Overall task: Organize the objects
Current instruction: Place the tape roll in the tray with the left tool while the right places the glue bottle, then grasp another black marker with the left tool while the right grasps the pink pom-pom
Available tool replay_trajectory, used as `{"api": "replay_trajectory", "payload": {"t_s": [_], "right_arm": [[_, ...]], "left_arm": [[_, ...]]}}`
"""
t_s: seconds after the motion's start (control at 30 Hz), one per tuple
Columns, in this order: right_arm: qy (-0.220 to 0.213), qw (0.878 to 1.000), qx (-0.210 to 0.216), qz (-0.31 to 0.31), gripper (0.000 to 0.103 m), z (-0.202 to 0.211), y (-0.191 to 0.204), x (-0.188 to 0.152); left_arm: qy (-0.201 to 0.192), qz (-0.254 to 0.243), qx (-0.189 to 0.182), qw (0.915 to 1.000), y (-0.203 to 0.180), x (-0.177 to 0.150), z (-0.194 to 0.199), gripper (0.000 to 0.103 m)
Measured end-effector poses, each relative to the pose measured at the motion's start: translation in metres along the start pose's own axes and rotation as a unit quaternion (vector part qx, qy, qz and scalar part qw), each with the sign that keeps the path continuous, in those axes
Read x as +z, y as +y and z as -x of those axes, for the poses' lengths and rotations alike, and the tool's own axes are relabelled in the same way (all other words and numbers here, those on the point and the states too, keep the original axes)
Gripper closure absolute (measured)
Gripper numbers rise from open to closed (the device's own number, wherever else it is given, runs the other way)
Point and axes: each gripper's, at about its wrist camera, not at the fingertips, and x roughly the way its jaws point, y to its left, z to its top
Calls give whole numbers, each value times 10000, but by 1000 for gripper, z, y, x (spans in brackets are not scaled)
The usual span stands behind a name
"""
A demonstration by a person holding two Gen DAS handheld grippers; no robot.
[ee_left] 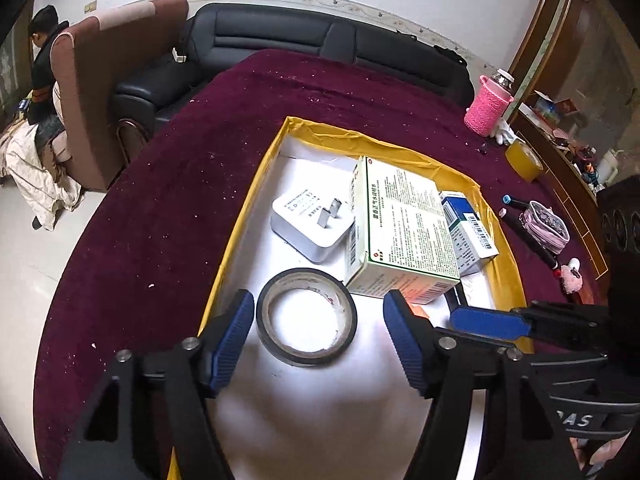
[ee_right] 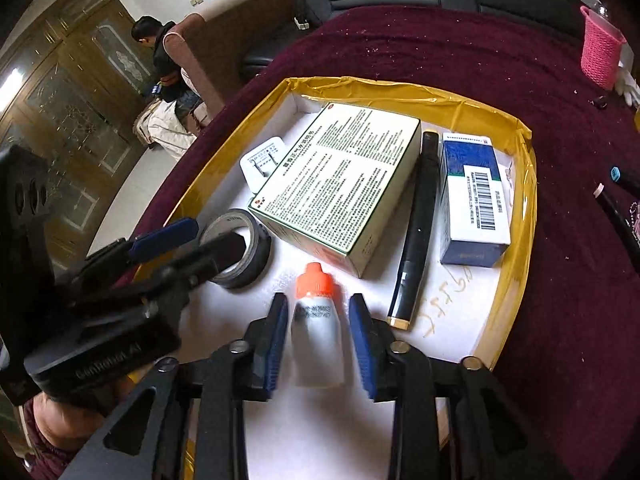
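A yellow-rimmed white tray (ee_left: pixel 256 184) (ee_right: pixel 520 184) sits on the maroon table. In it lie a black tape roll (ee_left: pixel 306 316) (ee_right: pixel 240 248), a white charger (ee_left: pixel 310 220) (ee_right: pixel 260 164), a green-edged medicine box (ee_left: pixel 404 228) (ee_right: pixel 340 184), a blue-white box (ee_left: pixel 468 232) (ee_right: pixel 472 200) and a black pen (ee_right: pixel 416 232). My left gripper (ee_left: pixel 320 340) is open, its pads either side of the tape roll, apart from it. My right gripper (ee_right: pixel 319 340) is open around a small white bottle with an orange cap (ee_right: pixel 318 328) lying in the tray.
On the table right of the tray are a yellow tape roll (ee_left: pixel 524 160), a pink knitted holder (ee_left: pixel 488 108) (ee_right: pixel 602 48), markers (ee_left: pixel 528 232), a pink pouch (ee_left: pixel 548 224) and a small pink toy (ee_left: pixel 572 276). A black sofa (ee_left: pixel 280 40) and a seated person (ee_left: pixel 44 64) are behind.
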Motion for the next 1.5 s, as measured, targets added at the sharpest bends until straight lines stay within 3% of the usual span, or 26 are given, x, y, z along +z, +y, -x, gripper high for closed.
{"api": "replay_trajectory", "payload": {"t_s": [0.23, 0.37, 0.47, 0.67, 0.8, 0.93, 1.1, 1.27, 1.5], "right_arm": [[-425, 9990, -96, 104, 38, 30, 1, -7], [-764, 9967, -275, 85, 24, 59, -18, -17], [-990, 9934, -580, 40, 17, 84, -31, -45], [-1365, 9806, -1182, -757, 14, 133, -122, -91], [-1504, 9682, -1361, -1465, 14, 157, -177, -126], [-1699, 9560, -1409, -1930, 14, 179, -214, -161], [-2236, 9294, -1887, -2250, 13, 197, -252, -173], [-2689, 9061, -2219, -2396, 12, 201, -284, -161], [-2904, 9024, -2150, -2348, 12, 194, -299, -156]], "left_arm": [[-73, 143, -161, 9997, 2, 0, 5, 30], [-199, 343, -293, 9988, 3, -3, 18, 25], [-286, 454, -451, 9975, -1, -3, 33, 19], [-323, -46, -844, 9959, -62, 3, 46, 13], [-76, -439, -1077, 9932, -119, 5, 30, 13], [240, -445, -1357, 9895, -165, 6, 7, 13], [389, -572, -1073, 9918, -219, 8, -30, 13], [382, -731, -649, 9945, -264, 11, -71, 14], [448, -397, -38, 9982, -300, 26, -128, 14]]}}
